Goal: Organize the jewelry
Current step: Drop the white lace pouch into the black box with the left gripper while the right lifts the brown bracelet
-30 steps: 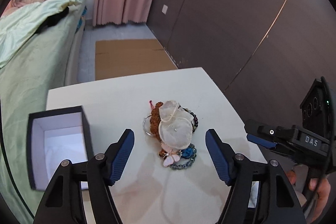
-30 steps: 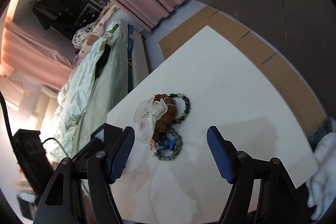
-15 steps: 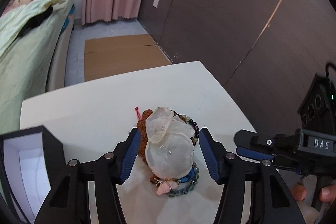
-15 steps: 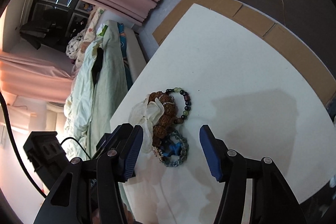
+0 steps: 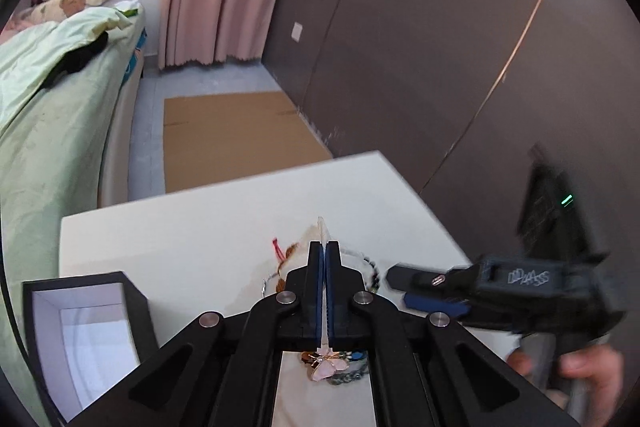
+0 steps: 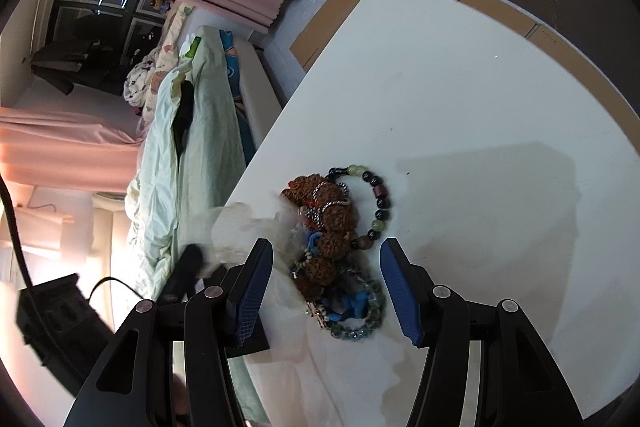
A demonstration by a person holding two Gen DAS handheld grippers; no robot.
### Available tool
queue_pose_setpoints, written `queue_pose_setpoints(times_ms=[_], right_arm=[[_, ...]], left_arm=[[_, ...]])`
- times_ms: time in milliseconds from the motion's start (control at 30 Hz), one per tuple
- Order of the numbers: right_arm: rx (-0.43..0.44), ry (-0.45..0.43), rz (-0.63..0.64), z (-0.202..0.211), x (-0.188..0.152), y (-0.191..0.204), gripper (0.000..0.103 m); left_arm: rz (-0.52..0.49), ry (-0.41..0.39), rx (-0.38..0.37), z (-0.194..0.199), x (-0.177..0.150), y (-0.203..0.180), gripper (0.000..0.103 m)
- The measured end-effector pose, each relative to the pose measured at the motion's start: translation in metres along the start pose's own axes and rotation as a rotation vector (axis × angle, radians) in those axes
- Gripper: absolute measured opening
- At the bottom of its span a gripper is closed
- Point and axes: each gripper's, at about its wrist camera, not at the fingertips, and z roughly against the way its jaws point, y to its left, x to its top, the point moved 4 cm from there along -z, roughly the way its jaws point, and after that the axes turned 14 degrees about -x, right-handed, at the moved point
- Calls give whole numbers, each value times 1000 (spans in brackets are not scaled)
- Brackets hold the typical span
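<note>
A heap of jewelry lies on the white table [image 6: 480, 107]: a brown bead bracelet [image 6: 328, 227], a dark and green bead bracelet [image 6: 376, 199] and a blue-grey bead bracelet [image 6: 356, 315]. My left gripper [image 5: 324, 251] is shut on a sheer white organza pouch [image 5: 322, 227], whose edge sticks out past the pads. A pink butterfly charm [image 5: 326, 367] shows under the jaws. My right gripper [image 6: 326, 291] is open, its pads either side of the heap. It also shows in the left wrist view [image 5: 424, 287]. The pouch looks blurred in the right wrist view [image 6: 240, 227].
An open black box with a white lining [image 5: 80, 331] stands at the table's left front. A bed with a green cover [image 5: 48, 99] lies beside the table. Cardboard [image 5: 232, 139] covers the floor beyond it, by a dark wall [image 5: 420, 47].
My left gripper has closed on the organza pouch and lifted it off the heap. My right gripper has moved in over the bracelets.
</note>
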Motion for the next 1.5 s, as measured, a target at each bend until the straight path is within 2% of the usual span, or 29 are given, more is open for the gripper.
queue_pose_setpoints(times_ms=[200,333,367,400,533,600,900,1267,1400,1500], right_arm=[[-19,12,28,-12,-6,12,58],[-53,34,39,-27,-8,17,52],[-62,41,39,-31,-9,18,50],[-69,44,40,-35,-10,18,40],[-53,21,53,-33,-9,20,22],[-61,-6,69,-25,-11,21,22],[28,-110,161,18,-15,42,21],[16,-181,295,56,-15,90,21],[35,-216,328,77,-15,108,21],[56,-242,351,90,-15,121,21]], left_arm=[[4,-93,-6,40,10,-2,0],[17,-133,3,61,11,1,0],[22,-143,7,66,11,3,0],[27,-149,11,69,12,5,0],[51,-169,28,86,9,16,0],[61,-184,35,95,9,21,0],[126,-232,105,139,-7,49,0],[169,-214,139,153,-29,65,0],[212,-190,119,150,-32,74,0],[264,-163,131,146,-35,85,1]])
